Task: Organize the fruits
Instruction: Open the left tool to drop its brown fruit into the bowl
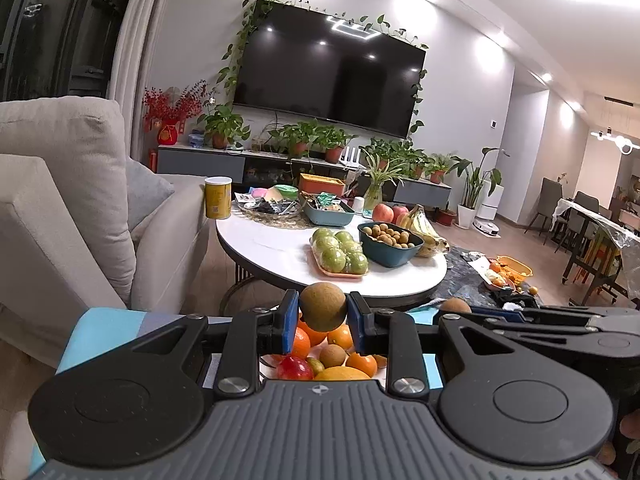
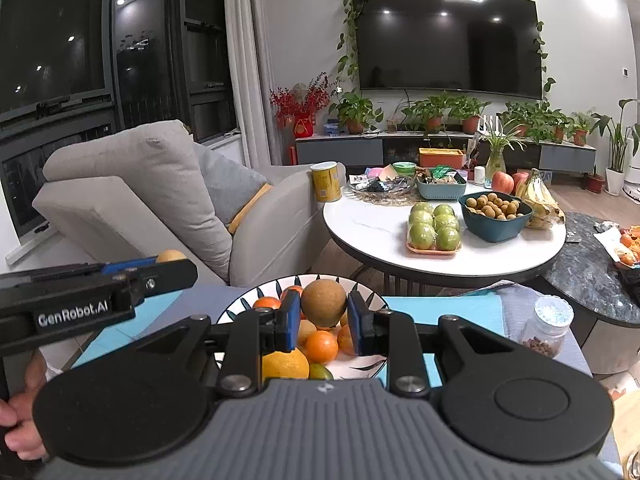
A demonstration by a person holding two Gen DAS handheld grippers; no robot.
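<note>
Both grippers clamp a round brown fruit apiece: the left gripper (image 1: 323, 314) has its blue fingers (image 1: 289, 320) pressed against either side of one brown fruit (image 1: 322, 306), held above the heaped oranges (image 1: 304, 340) and a red apple (image 1: 295, 369); the right gripper (image 2: 323, 314) pinches a second brown fruit (image 2: 323, 303) likewise. Only the right view shows the patterned plate (image 2: 256, 294) under that heap and a lidded jar (image 2: 546, 326) to its right; both views carry the white desk (image 1: 272, 252) beyond, with green apples (image 1: 340, 250) and a bowl of small fruits (image 1: 390, 244).

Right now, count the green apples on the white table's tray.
6 visible, packed two by three on the orange tray on the white table, beside the teal bowl. One example: green apple. More could be hidden beneath, though none shows.
</note>
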